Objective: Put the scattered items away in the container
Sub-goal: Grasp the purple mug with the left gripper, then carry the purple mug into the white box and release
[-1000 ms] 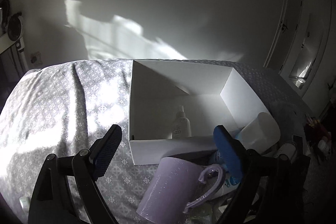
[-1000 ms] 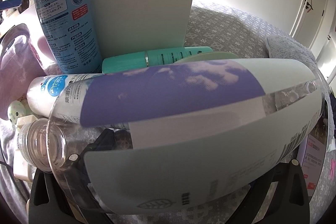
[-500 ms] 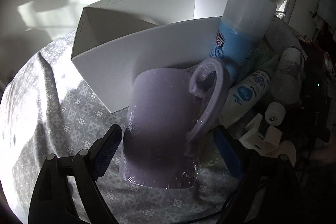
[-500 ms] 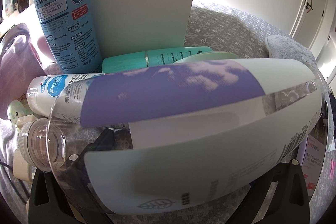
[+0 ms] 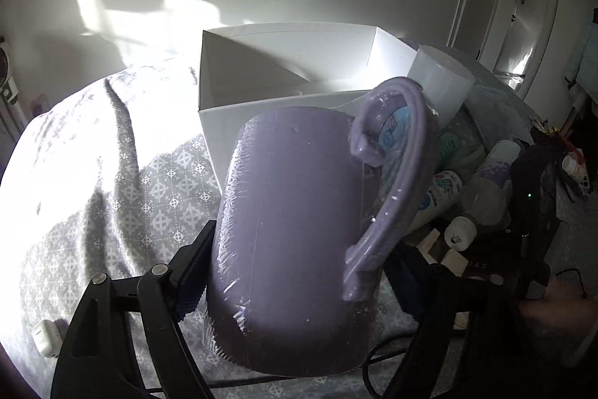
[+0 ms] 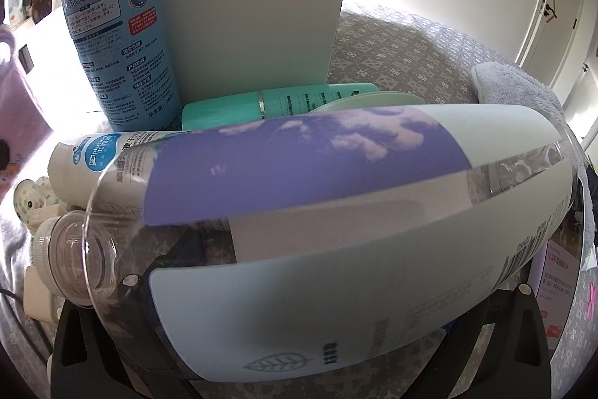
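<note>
A purple mug (image 5: 291, 242) in clear wrap stands on the patterned bedspread, right in front of the white box (image 5: 284, 28). My left gripper (image 5: 299, 279) has its blue pads on either side of the mug's body and its jaws are closing; I see no firm squeeze. A clear bottle (image 6: 317, 204) with a purple and white label lies crosswise over my right gripper (image 6: 299, 287) and hides the fingertips. That bottle (image 5: 486, 189) also shows at the right of the left wrist view.
A blue spray can (image 6: 112, 36) stands against the box wall (image 6: 254, 17), with a teal tube (image 6: 284, 100) and a white tube (image 6: 93, 159) lying beside it. A white earbud case (image 5: 46, 339) and a black cable (image 5: 261, 380) lie near the bed's front edge. A grey towel (image 6: 515, 88) is at the right.
The left gripper has come down and forward onto the mug, which now fills the gap between its fingers, and the fingers have narrowed a little. The right wrist view is unchanged.
</note>
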Motion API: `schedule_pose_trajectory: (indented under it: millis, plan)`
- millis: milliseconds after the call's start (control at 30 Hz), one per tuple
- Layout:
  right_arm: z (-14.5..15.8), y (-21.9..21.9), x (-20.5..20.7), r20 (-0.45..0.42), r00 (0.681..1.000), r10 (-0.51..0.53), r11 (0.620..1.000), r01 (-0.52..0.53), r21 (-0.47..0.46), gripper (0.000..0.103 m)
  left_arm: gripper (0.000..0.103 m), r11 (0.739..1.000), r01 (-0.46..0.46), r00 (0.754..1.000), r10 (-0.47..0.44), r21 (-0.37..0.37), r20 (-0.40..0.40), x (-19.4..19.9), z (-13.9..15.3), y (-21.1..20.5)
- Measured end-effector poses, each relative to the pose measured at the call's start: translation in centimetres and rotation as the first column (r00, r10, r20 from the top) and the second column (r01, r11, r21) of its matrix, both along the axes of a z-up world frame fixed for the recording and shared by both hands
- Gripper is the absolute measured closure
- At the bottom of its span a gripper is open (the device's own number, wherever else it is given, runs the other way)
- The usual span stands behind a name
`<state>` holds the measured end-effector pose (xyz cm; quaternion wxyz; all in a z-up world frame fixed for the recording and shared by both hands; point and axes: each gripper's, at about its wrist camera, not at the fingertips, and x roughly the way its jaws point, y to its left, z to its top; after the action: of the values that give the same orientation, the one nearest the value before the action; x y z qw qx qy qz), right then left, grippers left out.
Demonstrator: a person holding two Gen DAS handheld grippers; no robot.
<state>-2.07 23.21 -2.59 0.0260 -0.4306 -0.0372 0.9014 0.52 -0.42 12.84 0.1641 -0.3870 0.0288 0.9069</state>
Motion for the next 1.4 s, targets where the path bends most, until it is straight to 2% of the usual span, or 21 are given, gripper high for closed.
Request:
schedule_pose_trajectory:
  millis: [67, 167, 267, 367, 500, 600, 700, 800, 900, 1000, 1100, 1167, 1233, 1333, 1400]
  plan:
    - [0.0, 0.0, 0.0, 0.0, 1.0, 0.0, 1.0, 0.0, 0.0, 0.0, 0.021, 0.999, -0.009, 0.998, 0.011, 0.034, -0.066, -0.2, 2.8, 0.0]
    - [0.0, 0.0, 0.0, 0.0, 1.0, 0.0, 1.0, 0.0, 0.0, 0.0, 0.021, 0.994, -0.037, 0.99, 0.05, 0.102, -0.132, -2.8, 6.3, -0.4]
    - [0.0, 0.1, 0.0, 0.0, 1.0, 0.0, 1.0, 0.0, 0.0, 0.0, 0.021, 0.989, -0.078, 0.984, 0.097, 0.126, -0.148, -7.9, 7.5, -0.3]
    - [0.0, 0.1, -0.1, 0.0, 1.0, 0.0, 1.0, 0.0, 0.0, 0.0, 0.021, 0.985, -0.116, 0.983, 0.133, 0.127, -0.129, -11.5, 6.7, 0.9]
    - [-0.1, 0.1, -0.1, 0.0, 1.0, 0.0, 1.0, 0.0, 0.0, 0.0, 0.021, 0.985, -0.16, 0.983, 0.165, 0.063, -0.082, -14.6, 3.8, 2.9]
    - [-0.1, 0.1, -0.1, -0.001, 1.0, 0.0, 1.0, 0.0, 0.0, 0.0, 0.021, 0.983, -0.18, 0.983, 0.18, 0.023, -0.013, -15.8, 1.2, 3.6]
    - [-0.1, 0.1, -0.1, -0.001, 1.0, 0.0, 1.0, 0.0, 0.0, 0.0, 0.018, 0.98, -0.2, 0.98, 0.2, -0.006, 0.014, -15.0, -0.2, 3.5]
    - [-0.1, 0.1, -0.1, -0.001, 1.0, 0.0, 1.0, 0.0, 0.0, 0.0, 0.007, 0.975, -0.222, 0.975, 0.222, -0.014, -0.031, -13.0, 0.0, 2.9]
    - [-0.1, 0.1, -0.1, -0.001, 1.0, 0.0, 1.0, 0.0, 0.001, 0.0, 0.003, 0.976, -0.218, 0.971, 0.219, 0.021, -0.094, -9.9, 0.9, 2.6]
    - [-0.1, 0.1, -0.1, 0.0, 1.0, 0.0, 1.0, 0.0, 0.001, 0.0, 0.002, 0.985, -0.17, 0.972, 0.172, 0.031, -0.158, -5.7, 1.3, 3.1]
    - [-0.1, 0.1, -0.1, 0.0, 1.0, 0.0, 1.0, 0.0, 0.001, 0.0, 0.001, 0.997, -0.071, 0.985, 0.068, -0.015, -0.158, -1.7, -0.1, 4.9]
    - [-0.1, 0.1, -0.1, 0.0, 1.0, 0.0, 1.0, 0.0, 0.001, 0.0, 0.001, 0.997, 0.002, 0.989, -0.012, -0.075, -0.145, -0.7, -0.8, 6.6]
    - [-0.1, 0.1, -0.1, 0.0, 1.0, 0.0, 1.0, 0.0, 0.002, 0.0, 0.001, 0.993, 0.039, 0.99, -0.054, -0.115, -0.133, -0.1, -1.2, 8.5]
    - [-0.1, 0.1, -0.1, -0.001, 1.0, 0.0, 1.0, 0.0, 0.001, 0.0, 0.001, 0.993, 0.065, 0.993, -0.074, -0.102, -0.091, -1.1, -1.4, 10.9]
    - [-0.1, 0.1, -0.1, -0.001, 1.0, 0.0, 1.0, 0.0, 0.001, 0.0, 0.001, 0.994, 0.051, 0.996, -0.058, -0.101, -0.073, -3.2, -1.1, 11.3]
